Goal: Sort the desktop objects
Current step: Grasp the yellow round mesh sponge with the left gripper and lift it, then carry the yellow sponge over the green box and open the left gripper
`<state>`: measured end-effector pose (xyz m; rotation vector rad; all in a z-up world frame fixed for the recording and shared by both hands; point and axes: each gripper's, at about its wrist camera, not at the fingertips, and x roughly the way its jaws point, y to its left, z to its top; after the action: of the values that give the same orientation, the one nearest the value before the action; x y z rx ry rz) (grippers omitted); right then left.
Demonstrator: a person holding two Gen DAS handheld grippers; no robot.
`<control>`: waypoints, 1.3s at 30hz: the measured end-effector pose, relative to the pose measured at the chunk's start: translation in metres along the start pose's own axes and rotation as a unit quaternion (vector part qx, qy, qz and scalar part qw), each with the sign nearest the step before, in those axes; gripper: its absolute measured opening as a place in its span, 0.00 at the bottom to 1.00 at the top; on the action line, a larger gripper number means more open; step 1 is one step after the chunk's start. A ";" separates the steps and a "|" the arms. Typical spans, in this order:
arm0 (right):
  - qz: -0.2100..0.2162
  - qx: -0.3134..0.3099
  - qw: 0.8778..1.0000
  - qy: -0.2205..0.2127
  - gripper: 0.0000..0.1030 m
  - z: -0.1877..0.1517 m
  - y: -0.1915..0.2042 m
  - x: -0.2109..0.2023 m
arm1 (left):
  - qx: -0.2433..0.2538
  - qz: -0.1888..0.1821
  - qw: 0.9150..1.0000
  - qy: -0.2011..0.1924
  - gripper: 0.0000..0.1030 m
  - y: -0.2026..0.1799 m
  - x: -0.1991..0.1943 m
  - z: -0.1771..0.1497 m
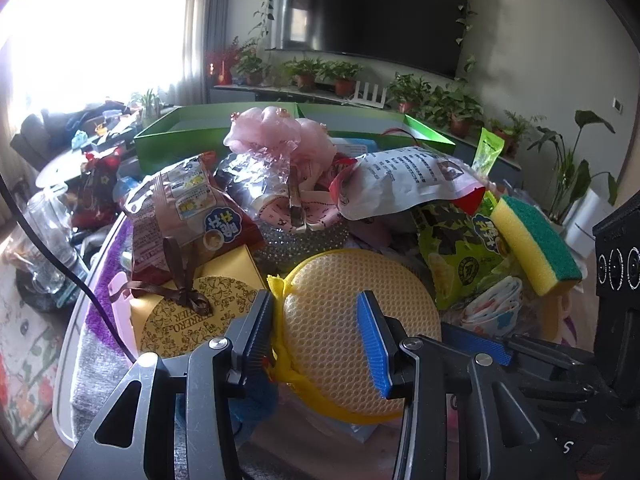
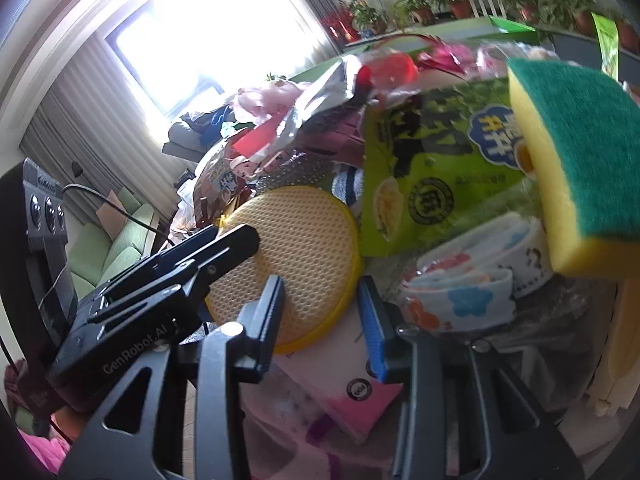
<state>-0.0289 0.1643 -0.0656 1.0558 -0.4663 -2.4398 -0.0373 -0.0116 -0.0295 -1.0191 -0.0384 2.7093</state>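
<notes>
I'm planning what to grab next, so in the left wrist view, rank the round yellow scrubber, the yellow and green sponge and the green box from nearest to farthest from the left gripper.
1. Round yellow scrubber: between the left gripper's fingers.
2. Yellow and green sponge: off to the right, leaning on the pile.
3. Green box: behind the pile, at the back.

Left gripper [image 1: 318, 332] angled down with its jaws half open; right gripper [image 2: 322, 316] just beside it, also half open, nothing clamped.
</notes>
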 end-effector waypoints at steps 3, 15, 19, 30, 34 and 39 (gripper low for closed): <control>-0.002 -0.009 1.000 -0.008 0.30 -0.004 0.008 -0.004 | -0.003 -0.004 1.000 -0.005 0.42 0.000 -0.005 0.001; -0.019 -0.047 0.996 -0.069 0.30 -0.002 0.024 -0.046 | 0.008 -0.015 0.999 -0.045 0.42 -0.011 -0.037 0.012; -0.023 -0.050 0.995 -0.082 0.31 0.011 0.021 -0.056 | 0.024 -0.023 0.998 -0.057 0.42 -0.017 -0.042 0.024; -0.029 -0.088 0.988 -0.123 0.32 0.058 0.033 -0.068 | 0.035 -0.039 0.994 -0.093 0.42 -0.015 -0.047 0.065; -0.035 -0.102 0.985 -0.131 0.32 0.070 0.033 -0.071 | 0.045 -0.040 0.993 -0.101 0.42 -0.017 -0.044 0.078; -0.049 -0.112 0.983 -0.138 0.32 0.080 0.033 -0.071 | 0.044 -0.044 0.991 -0.116 0.42 -0.019 -0.040 0.088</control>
<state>-0.0366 0.1831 0.0439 0.6664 -0.2216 -2.6635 -0.0610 0.0031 0.0652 -0.6578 -0.0049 2.7080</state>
